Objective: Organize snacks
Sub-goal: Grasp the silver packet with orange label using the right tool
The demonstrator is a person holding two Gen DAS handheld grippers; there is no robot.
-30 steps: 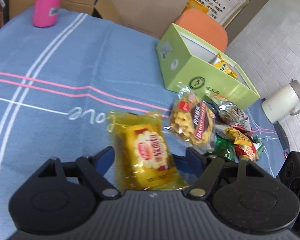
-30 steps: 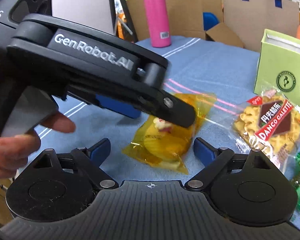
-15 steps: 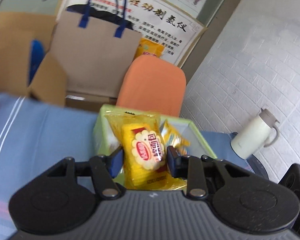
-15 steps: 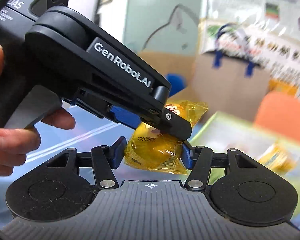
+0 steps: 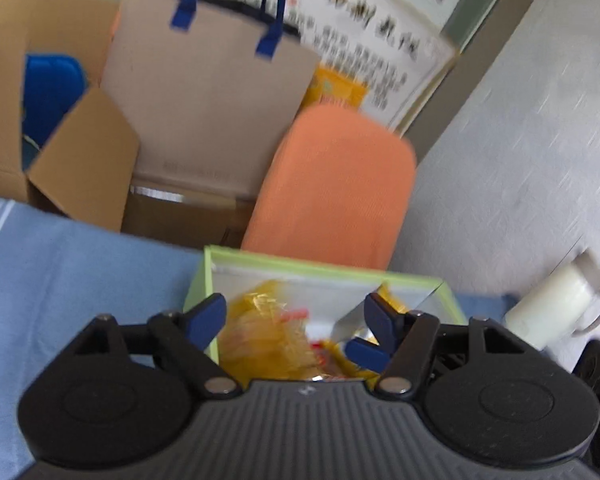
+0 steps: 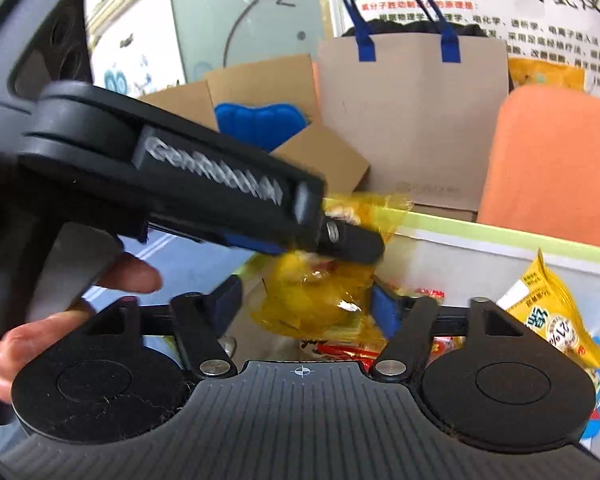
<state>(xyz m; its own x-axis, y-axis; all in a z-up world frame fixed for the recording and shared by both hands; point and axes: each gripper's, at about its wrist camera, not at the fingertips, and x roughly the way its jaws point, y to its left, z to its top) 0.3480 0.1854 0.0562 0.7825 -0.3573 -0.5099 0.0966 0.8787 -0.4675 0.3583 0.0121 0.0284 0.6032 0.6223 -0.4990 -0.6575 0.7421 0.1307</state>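
A: Packet status? Yellow snack packet (image 6: pixel 320 292) — where is it?

B: Between both my sets of fingers, over the open green box (image 6: pixel 500 236). In the right wrist view it sits in my right gripper (image 6: pixel 306 300), blurred, with my left gripper (image 6: pixel 340 240) reaching in from the left across its top edge.

A: Jaws?

B: Both opening. Left gripper (image 5: pixel 296 316): blue pads spread, packet (image 5: pixel 268 328) blurred in the gap below them, left pad not pressing it. Right gripper: left pad is clear of the wrapper, right pad just beside it, can't tell if it touches.

A: So nothing clamped?

B: No pinch visible on either side.

A: What's in the box?

B: Another yellow packet (image 6: pixel 556 320) at the right, leaning against the inner wall, plus red-and-yellow wrappers (image 6: pixel 340 346) low down behind my right gripper body.

A: Box position?

B: On the blue tablecloth (image 5: pixel 80 272), near the far edge. Orange chair back (image 5: pixel 332 184) just beyond it, brown paper bag (image 5: pixel 204 100) with blue handles further left, cardboard boxes (image 5: pixel 80 160) left of that. White jug (image 5: pixel 556 304) at the right in the left wrist view.

A: Hand?

B: Fingers of the hand (image 6: pixel 60 320) on the left gripper's handle, at the left edge of the right wrist view.
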